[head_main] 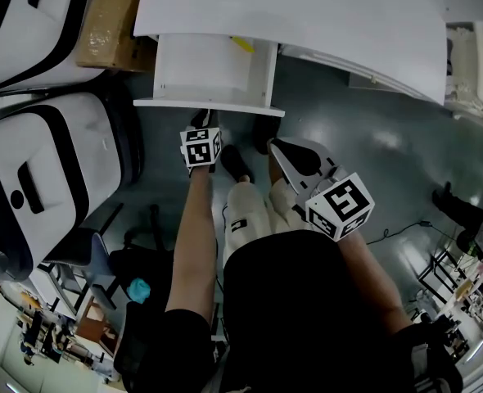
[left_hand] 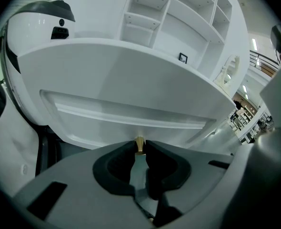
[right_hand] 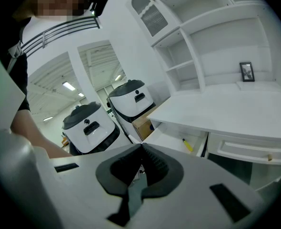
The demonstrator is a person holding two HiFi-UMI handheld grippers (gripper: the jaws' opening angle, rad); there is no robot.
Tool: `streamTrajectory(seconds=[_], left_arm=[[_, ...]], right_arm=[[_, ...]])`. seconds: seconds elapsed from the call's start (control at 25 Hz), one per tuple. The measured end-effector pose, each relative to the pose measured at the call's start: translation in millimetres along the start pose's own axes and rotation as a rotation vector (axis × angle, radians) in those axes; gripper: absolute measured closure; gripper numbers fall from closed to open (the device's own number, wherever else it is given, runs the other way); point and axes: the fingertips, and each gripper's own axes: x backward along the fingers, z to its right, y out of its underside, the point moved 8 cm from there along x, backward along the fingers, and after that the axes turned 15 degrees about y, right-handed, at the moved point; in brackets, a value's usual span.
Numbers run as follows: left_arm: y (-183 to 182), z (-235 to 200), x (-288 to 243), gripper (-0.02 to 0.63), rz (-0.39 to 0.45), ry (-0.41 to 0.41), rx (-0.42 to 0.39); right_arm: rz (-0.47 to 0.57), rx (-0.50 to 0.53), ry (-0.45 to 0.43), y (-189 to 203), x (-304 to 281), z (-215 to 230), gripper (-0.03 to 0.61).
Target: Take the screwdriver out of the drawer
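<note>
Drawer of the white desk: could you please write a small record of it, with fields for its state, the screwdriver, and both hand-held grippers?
drawer: white rectangular drawer, pulled open under the white desk top
screwdriver: yellow-handled screwdriver lies in the drawer's far corner, partly under the desk top; not yet taken
left hand-held gripper: shut on the small brass knob of the drawer front
right hand-held gripper: shut, empty, apart from the drawer

The screwdriver [head_main: 243,44] lies mostly hidden under the desk top [head_main: 307,15], only yellow showing.
</note>
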Motion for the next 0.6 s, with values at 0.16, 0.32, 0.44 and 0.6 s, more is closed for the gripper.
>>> streamTrajectory(seconds=[0.16,0.32,0.44,0.6], left_arm=[[7.6,2.7,5.4,0.528,-0.018,0.016,0.002],[12.6,3.5,9.7,0.528,-0.033,0.028,-0.001],[18.1,2.2,13.4,0.528,-0.025,0.022,0.007],[24.5,4.1,17.6,0.528,-0.028,0.023,0.002]], right_arm=[[-0.001,-0.004,0.006,7.8,6.7,-11.0,0.56],[-0.004,-0.003,0.006,15.6,9.7,-24.2,0.56],[-0.003,-0.005,0.008,20.8,10.8,-34.3,0.56],[-0.002,-0.006,0.017,26.0,15.3,-40.2,0.56]])
